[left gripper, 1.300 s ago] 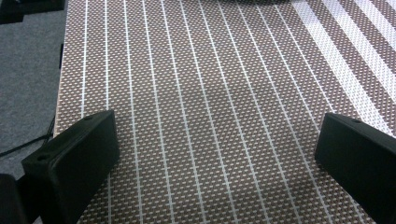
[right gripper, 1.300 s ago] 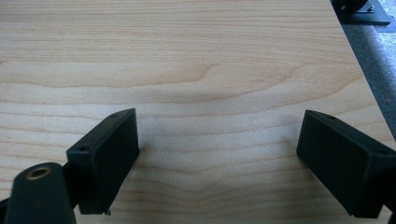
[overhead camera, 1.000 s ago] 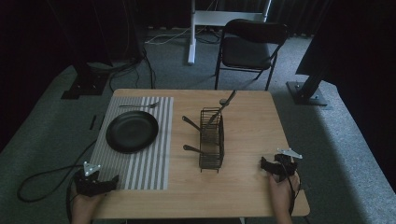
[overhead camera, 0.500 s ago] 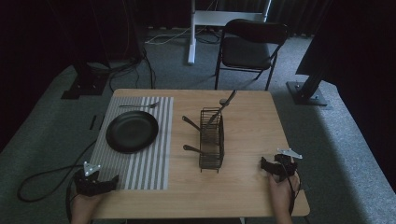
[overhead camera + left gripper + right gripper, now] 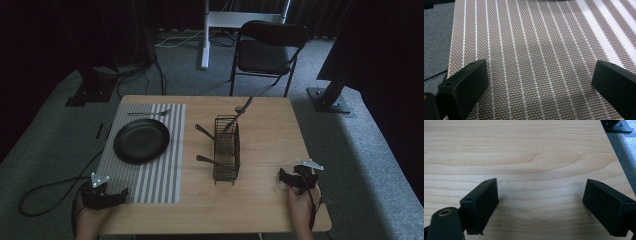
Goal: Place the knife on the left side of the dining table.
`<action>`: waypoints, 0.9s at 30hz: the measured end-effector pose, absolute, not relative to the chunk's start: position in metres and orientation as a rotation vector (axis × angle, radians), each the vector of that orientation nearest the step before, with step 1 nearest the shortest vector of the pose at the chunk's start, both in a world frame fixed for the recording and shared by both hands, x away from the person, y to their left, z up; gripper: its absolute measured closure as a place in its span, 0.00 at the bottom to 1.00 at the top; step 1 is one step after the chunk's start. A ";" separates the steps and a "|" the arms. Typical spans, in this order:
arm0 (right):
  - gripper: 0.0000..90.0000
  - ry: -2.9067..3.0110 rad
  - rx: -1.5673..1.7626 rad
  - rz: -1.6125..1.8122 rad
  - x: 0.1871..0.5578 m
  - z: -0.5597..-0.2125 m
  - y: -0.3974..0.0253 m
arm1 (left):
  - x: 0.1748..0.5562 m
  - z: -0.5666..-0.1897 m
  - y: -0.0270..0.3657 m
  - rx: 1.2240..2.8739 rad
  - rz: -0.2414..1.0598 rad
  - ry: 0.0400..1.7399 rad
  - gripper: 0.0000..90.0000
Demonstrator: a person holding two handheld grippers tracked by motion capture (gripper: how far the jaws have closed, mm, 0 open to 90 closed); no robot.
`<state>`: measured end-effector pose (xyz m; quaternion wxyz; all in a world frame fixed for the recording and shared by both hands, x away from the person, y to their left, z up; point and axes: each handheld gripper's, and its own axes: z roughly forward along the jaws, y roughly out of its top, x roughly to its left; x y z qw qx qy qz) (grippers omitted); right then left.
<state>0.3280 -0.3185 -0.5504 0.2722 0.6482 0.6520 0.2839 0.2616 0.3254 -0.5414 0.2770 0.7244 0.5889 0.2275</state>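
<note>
High view shows a wooden table [image 5: 270, 150] with a striped placemat [image 5: 150, 170] covering its left part. On the placemat lies a black plate [image 5: 141, 141], and at 12 o'clock from the plate, near the far edge of the mat, lies a fork [image 5: 148, 113]. At 3 o'clock from the plate, on the bare wood, stands a black wire cutlery basket [image 5: 226, 149]; one utensil [image 5: 240, 112] leans out of its far end, and two other handles stick out of its left side. The left gripper [image 5: 120, 194] rests at 7 o'clock from the plate, at the near left corner of the placemat, held by the left hand [image 5: 87, 220]. In the left gripper view its jaws stand wide apart over the striped fabric, with nothing between them. The right gripper [image 5: 284, 176] rests at 4 o'clock from the basket, held by the right hand [image 5: 301, 205]. In the right gripper view its jaws are also wide apart, above bare wood. Beyond the table, at 12 o'clock, stands a black folding chair [image 5: 267, 47] on grey carpet.
</note>
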 end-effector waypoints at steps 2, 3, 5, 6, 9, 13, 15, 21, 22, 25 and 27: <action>0.13 1.755 1.745 0.764 0.328 -0.550 -0.319 | 0.262 -0.539 0.323 1.948 0.613 1.572 0.01; 0.13 1.755 1.745 0.764 0.328 -0.550 -0.319 | 0.262 -0.538 0.323 1.951 0.610 1.569 0.01; 0.13 1.755 1.745 0.764 0.328 -0.550 -0.319 | 0.263 -0.537 0.321 1.960 0.606 1.561 0.01; 0.14 1.755 1.745 0.764 0.328 -0.550 -0.319 | 0.264 -0.536 0.320 1.965 0.607 1.558 0.01; 0.13 1.755 1.745 0.765 0.328 -0.550 -0.319 | 0.265 -0.534 0.318 1.973 0.590 1.545 0.01; 0.13 1.755 1.745 0.765 0.328 -0.550 -0.319 | 0.267 -0.530 0.313 1.976 0.570 1.527 0.02; 0.13 1.755 1.745 0.764 0.328 -0.550 -0.319 | 0.267 -0.527 0.311 1.978 0.558 1.516 0.02; 0.13 1.755 1.745 0.764 0.328 -0.550 -0.319 | 0.270 -0.515 0.302 1.980 0.563 1.475 0.02; 0.13 1.755 1.745 0.764 0.328 -0.550 -0.319 | 0.270 -0.515 0.302 1.980 0.563 1.475 0.02; 0.13 1.755 1.745 0.765 0.328 -0.550 -0.319 | 0.273 -0.508 0.294 1.992 0.561 1.439 0.02; 0.13 1.755 1.745 0.765 0.328 -0.550 -0.319 | 0.273 -0.506 0.293 1.989 0.560 1.432 0.02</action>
